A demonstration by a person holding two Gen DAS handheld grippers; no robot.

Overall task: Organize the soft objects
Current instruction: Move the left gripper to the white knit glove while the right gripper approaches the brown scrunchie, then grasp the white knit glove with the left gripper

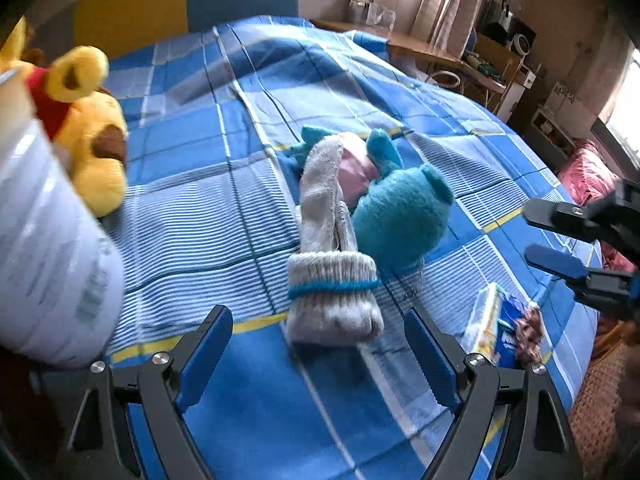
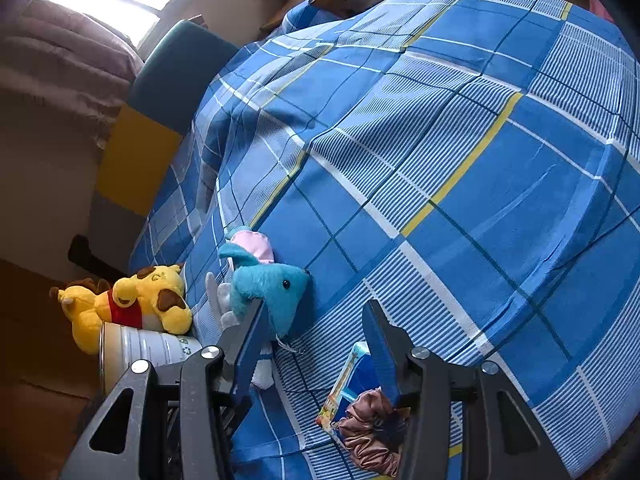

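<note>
A grey sock pair [image 1: 332, 264] with a teal band lies on the blue plaid bedspread [image 1: 248, 152], just ahead of my open, empty left gripper [image 1: 318, 356]. A teal plush toy [image 1: 400, 216] with a pink shirt lies against the socks; it also shows in the right wrist view [image 2: 276, 292]. A yellow bear plush [image 1: 92, 132] with a red shirt lies at the left [image 2: 140, 304]. A brown satin scrunchie [image 2: 372, 428] rests on a small booklet [image 2: 348, 384]. My right gripper [image 2: 316, 340] is open and empty above them, and shows at the right edge of the left wrist view [image 1: 560, 240].
A white cylindrical can [image 1: 44, 240] stands close on the left, beside the bear [image 2: 148, 352]. The headboard [image 1: 180, 0] is yellow and teal. A wooden desk [image 1: 432, 52] with clutter runs behind the bed. A pink blanket [image 1: 588, 176] lies at the right.
</note>
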